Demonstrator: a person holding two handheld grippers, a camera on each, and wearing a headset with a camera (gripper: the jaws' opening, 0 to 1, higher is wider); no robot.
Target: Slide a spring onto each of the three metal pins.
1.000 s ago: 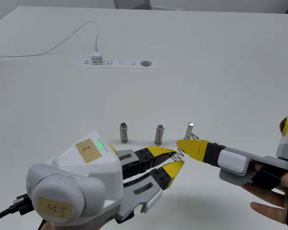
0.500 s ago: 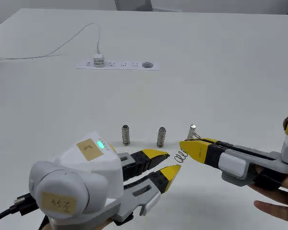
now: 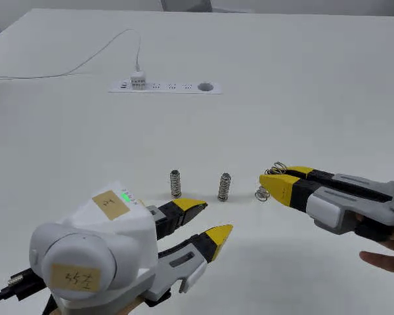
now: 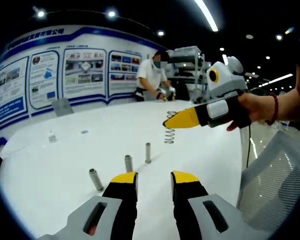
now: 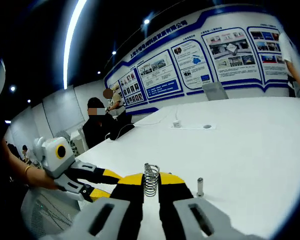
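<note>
**Head view with both gripper views.** The left gripper [image 3: 205,220] is held low over the white table [image 3: 302,98]. Its yellow-tipped jaws are spread apart, and nothing is held between them. The right gripper [image 3: 276,182] is brought in from the right side, level with the row of pins. Its jaws are pressed together on a loose spring [image 5: 150,176]. The coil is pinched at about mid-length, so that one end stands up above the jaws and the other hangs below them. In the left gripper view this spring is seen dangling under the yellow tip, and a hand [image 4: 250,107] is seen around the right gripper's body. Three pins are set upright in a line on the table. One sprung pin [image 3: 175,184] and a second sprung pin [image 3: 224,187] are each covered by a coil. The bare pin [image 4: 148,152] is found at the end of the row nearest the right gripper. The held spring is kept off this pin: it is raised above the pin top and offset to one side, with no contact between them. In the right gripper view the bare pin is seen standing just beside the closed jaws. Farther back on the table a power strip [image 3: 164,86] is laid flat, with a white plug [image 3: 138,81] seated in it and a cable [image 3: 85,62] led away to the left.
</note>
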